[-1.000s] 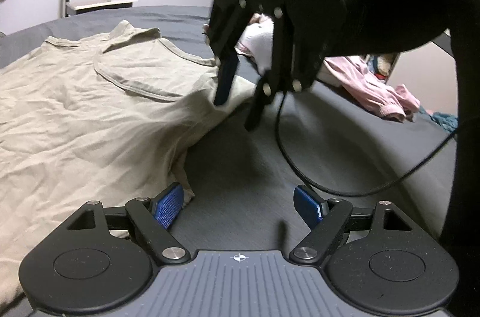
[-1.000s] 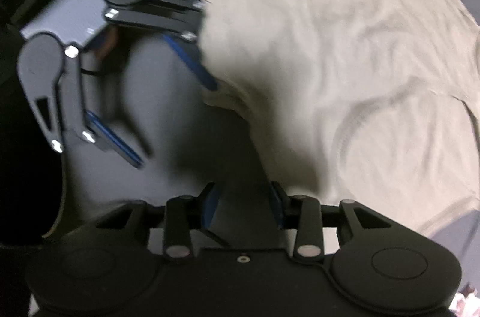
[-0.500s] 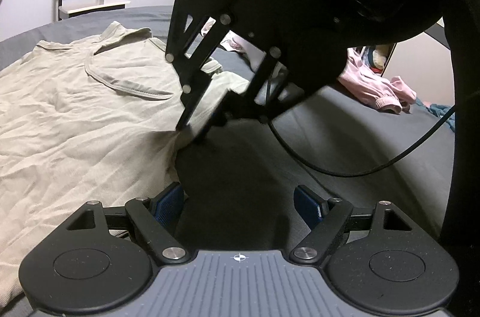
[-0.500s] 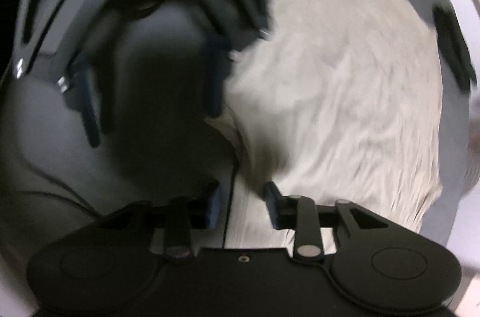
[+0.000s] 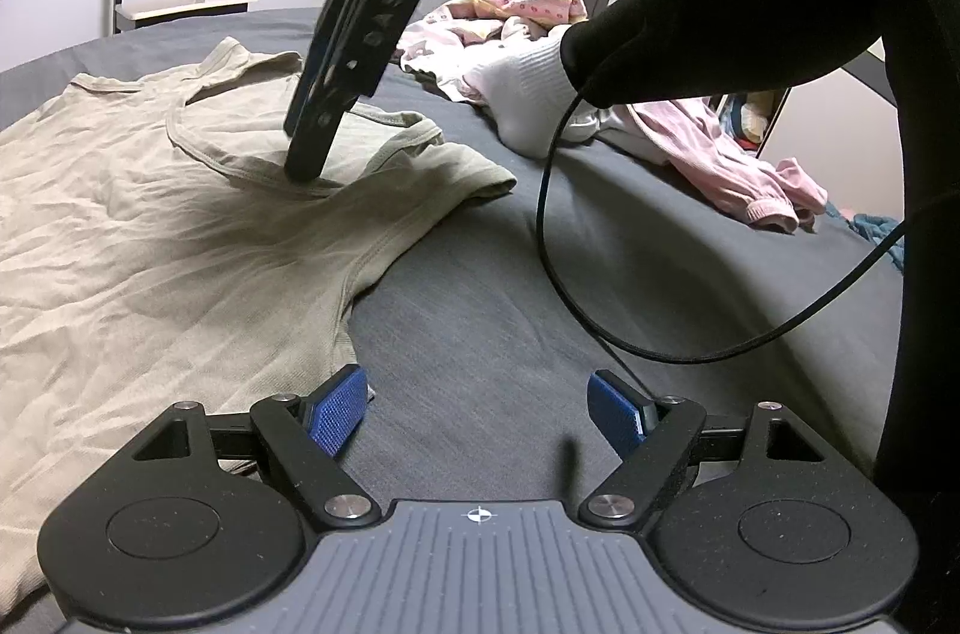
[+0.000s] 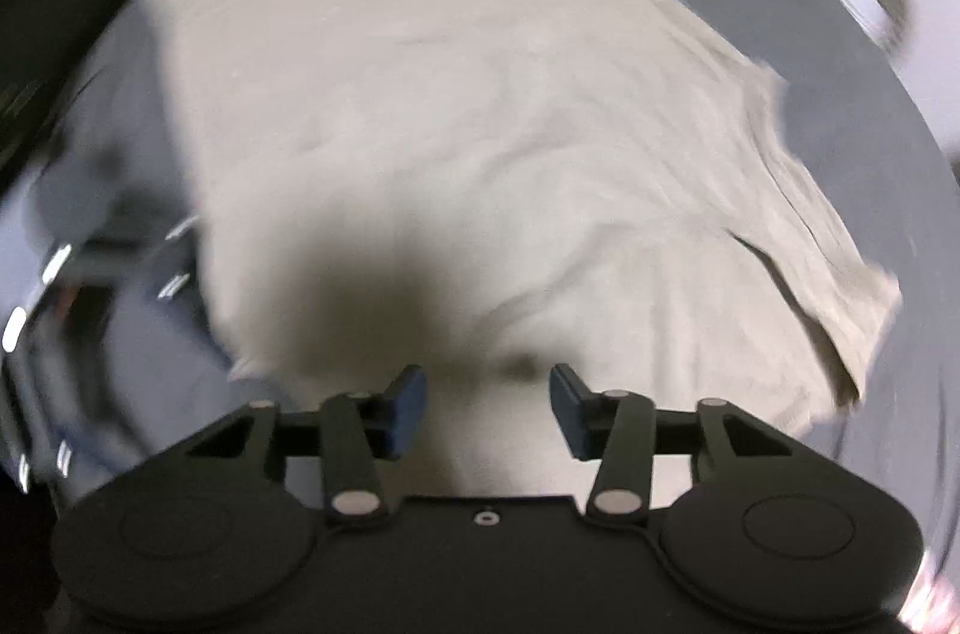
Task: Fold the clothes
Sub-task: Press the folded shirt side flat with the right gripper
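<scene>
Left wrist view: the dark grey bed (image 5: pixel 540 274) carries a flat beige T-shirt (image 5: pixel 150 238), the spread left gripper (image 5: pixel 477 409) low at its sleeve edge, the right gripper (image 6: pixel 487 403), fingers apart, tips down by the neckline.

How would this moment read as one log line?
wrinkled beige T-shirt flat on dark grey bed | left gripper open | right gripper open above collar
</scene>
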`<move>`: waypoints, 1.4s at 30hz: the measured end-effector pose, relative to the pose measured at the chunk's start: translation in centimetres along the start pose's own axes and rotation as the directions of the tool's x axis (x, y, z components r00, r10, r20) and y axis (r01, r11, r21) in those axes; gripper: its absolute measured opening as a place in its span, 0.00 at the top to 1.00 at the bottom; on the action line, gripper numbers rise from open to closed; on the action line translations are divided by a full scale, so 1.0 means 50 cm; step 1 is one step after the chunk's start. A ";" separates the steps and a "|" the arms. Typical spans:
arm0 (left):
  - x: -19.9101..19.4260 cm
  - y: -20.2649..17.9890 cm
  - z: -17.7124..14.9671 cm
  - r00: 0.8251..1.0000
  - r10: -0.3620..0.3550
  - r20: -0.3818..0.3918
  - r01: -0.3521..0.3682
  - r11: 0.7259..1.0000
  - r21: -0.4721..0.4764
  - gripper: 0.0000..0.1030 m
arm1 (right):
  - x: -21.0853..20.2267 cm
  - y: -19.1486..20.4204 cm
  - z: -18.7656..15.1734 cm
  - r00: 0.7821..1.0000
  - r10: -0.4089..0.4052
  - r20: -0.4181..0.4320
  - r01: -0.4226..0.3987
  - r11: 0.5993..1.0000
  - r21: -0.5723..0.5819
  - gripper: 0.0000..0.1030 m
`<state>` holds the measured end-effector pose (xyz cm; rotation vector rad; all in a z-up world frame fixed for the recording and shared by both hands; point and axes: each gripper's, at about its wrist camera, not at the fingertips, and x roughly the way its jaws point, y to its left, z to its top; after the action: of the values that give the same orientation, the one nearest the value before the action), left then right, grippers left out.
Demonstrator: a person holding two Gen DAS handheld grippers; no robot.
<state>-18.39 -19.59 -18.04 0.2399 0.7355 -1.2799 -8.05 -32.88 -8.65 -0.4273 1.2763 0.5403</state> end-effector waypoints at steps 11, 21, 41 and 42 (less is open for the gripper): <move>0.002 0.000 0.002 1.000 -0.011 -0.010 0.011 1.000 0.006 0.22 | 0.087 -0.005 -0.027 0.999 0.024 -0.038 -0.019 0.994 0.112 0.92; -0.026 -0.017 0.014 0.997 -0.065 0.044 0.065 0.998 -0.005 0.22 | 0.078 0.013 -0.042 0.995 -0.091 -0.044 0.093 0.995 0.044 0.92; 0.007 0.000 0.004 0.995 0.098 -0.019 -0.098 0.995 0.003 0.22 | 0.057 0.096 -0.060 0.942 0.328 -0.074 -0.329 0.944 -0.001 0.69; 0.004 -0.001 0.002 0.995 0.095 -0.023 -0.094 0.995 0.007 0.22 | 0.069 0.100 -0.059 0.937 0.340 -0.082 -0.340 0.940 0.014 0.74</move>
<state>-18.36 -19.83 -18.07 0.2917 0.7317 -1.1913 -12.63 -30.09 -12.73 -0.2303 1.4411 0.8213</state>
